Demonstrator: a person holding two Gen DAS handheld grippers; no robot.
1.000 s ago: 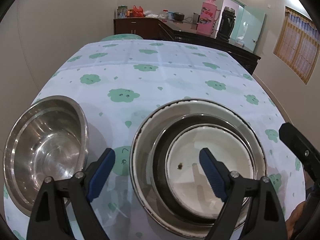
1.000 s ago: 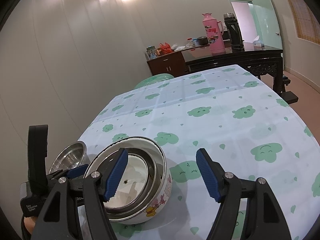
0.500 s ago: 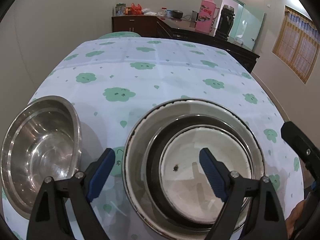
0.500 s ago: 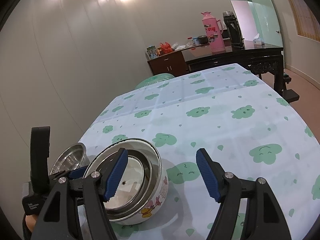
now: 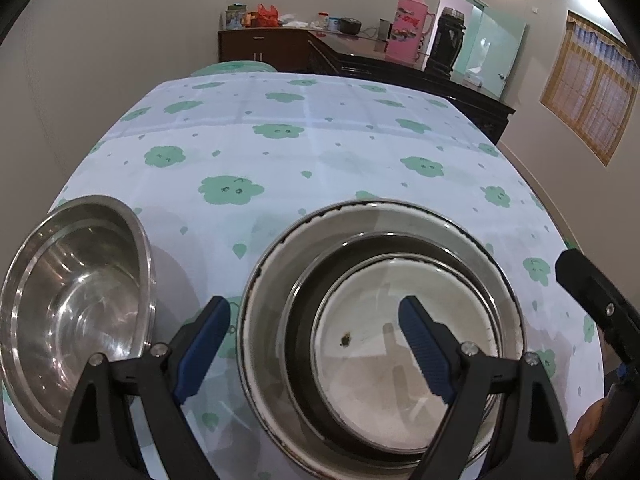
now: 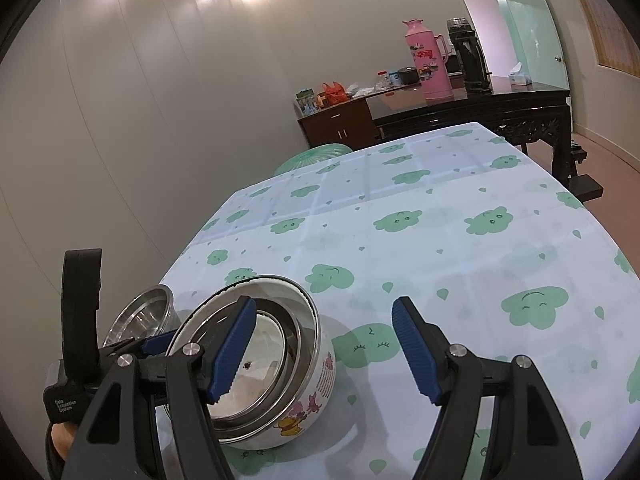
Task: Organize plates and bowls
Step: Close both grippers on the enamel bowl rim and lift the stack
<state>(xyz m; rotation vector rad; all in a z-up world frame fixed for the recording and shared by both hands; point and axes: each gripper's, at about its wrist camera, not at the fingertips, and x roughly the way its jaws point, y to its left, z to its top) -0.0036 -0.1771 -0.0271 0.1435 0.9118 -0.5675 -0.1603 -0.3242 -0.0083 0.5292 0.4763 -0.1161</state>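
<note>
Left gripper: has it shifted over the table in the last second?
Yes, slightly rightward. In its own view the steel bowl and the green cloud print beyond it both slid left; the left gripper stays open.

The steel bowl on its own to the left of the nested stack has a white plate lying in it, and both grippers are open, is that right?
Not quite. The steel bowl is empty in the left wrist view; the white plate lies inside the nested stack beside it. The left gripper and right gripper are open, as you said.
</note>
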